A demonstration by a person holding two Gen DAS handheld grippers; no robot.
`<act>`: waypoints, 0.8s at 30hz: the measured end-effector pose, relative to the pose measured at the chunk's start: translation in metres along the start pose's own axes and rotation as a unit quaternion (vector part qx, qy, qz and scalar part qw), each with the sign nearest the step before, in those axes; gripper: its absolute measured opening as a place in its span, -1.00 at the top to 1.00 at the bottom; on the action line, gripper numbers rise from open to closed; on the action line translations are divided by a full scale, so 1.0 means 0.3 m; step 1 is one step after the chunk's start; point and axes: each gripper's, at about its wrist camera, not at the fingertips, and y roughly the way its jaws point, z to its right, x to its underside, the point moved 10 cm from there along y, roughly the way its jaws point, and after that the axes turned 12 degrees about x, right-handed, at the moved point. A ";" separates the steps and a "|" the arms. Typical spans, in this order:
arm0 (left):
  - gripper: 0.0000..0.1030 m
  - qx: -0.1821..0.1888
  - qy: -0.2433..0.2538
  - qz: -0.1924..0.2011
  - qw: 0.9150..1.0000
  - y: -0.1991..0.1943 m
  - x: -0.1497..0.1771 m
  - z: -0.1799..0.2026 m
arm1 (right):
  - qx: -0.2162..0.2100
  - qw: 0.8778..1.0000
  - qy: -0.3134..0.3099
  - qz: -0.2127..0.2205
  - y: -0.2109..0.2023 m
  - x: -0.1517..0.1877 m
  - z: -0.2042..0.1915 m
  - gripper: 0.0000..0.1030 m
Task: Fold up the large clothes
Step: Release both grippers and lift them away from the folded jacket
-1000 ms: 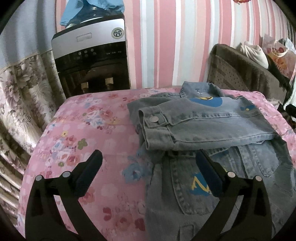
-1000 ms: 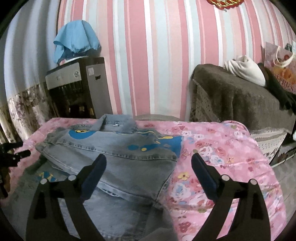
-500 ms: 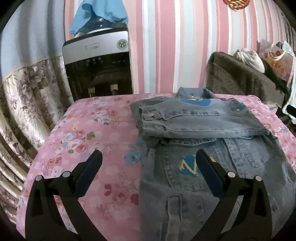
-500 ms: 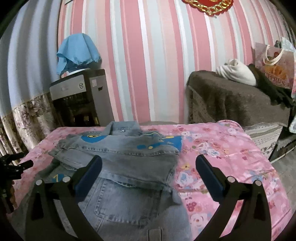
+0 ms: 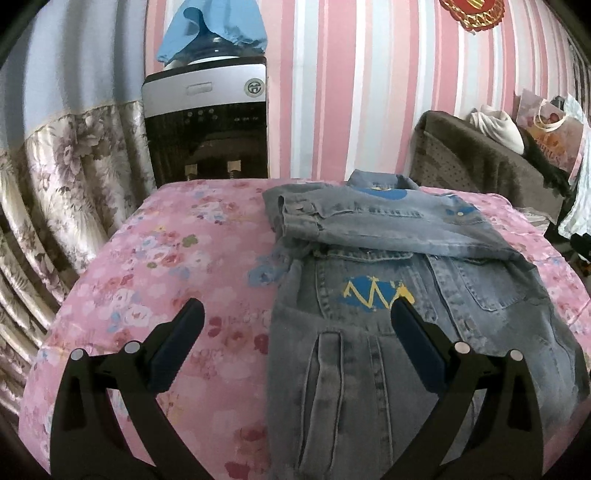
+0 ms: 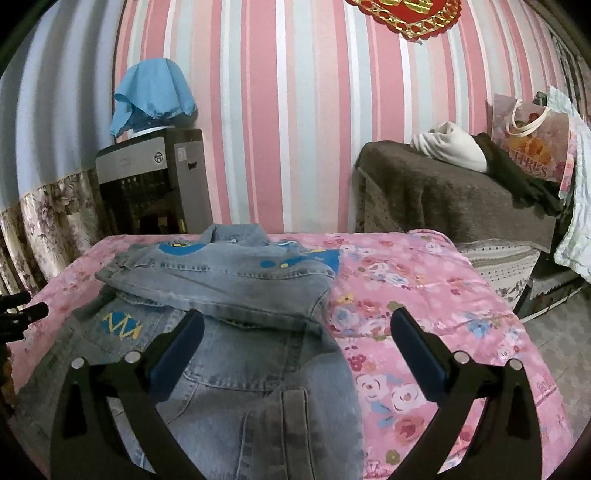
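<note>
A grey-blue denim jacket (image 5: 388,295) with blue and yellow patches lies on a pink flowered bedspread (image 5: 159,277). Its sleeves are folded across the chest below the collar. In the left wrist view my left gripper (image 5: 297,314) hovers open over the jacket's lower left edge, with nothing between its fingers. In the right wrist view the jacket (image 6: 229,295) fills the left half, and my right gripper (image 6: 297,314) stands wide open above its lower right edge, empty. The left gripper's black tips (image 6: 22,314) show at the far left of that view.
A water dispenser (image 5: 207,122) with a blue cloth (image 5: 210,29) on top stands behind the bed against the striped wall. Flowered curtains (image 5: 55,177) hang at the left. A brown-covered piece of furniture (image 6: 443,195) with clothes and a gift bag (image 6: 532,147) stands at the right.
Both grippers have drawn back toward the near end of the bed, so more of the jacket's lower half shows. The right gripper's fingers have spread slightly wider.
</note>
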 end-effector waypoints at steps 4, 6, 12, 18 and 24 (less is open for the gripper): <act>-0.94 0.011 -0.025 0.003 1.000 -0.029 0.028 -0.018 | 0.002 1.000 -0.006 0.000 -0.017 0.024 -0.003 -0.96; -0.94 0.007 -0.027 0.006 1.000 -0.042 0.038 -0.024 | -0.010 1.000 -0.004 0.003 -0.032 0.033 -0.007 -0.96; -0.94 -0.009 -0.007 0.025 1.000 -0.091 0.058 -0.002 | -0.009 1.000 0.010 0.017 -0.071 0.033 0.007 -0.96; -0.94 -0.008 0.012 0.026 1.000 -0.110 0.062 0.032 | 0.002 1.000 0.008 0.020 -0.082 0.035 0.016 -0.96; -0.94 0.002 0.003 0.022 1.000 -0.104 0.074 0.041 | 0.004 1.000 -0.001 0.012 -0.084 0.076 0.024 -0.96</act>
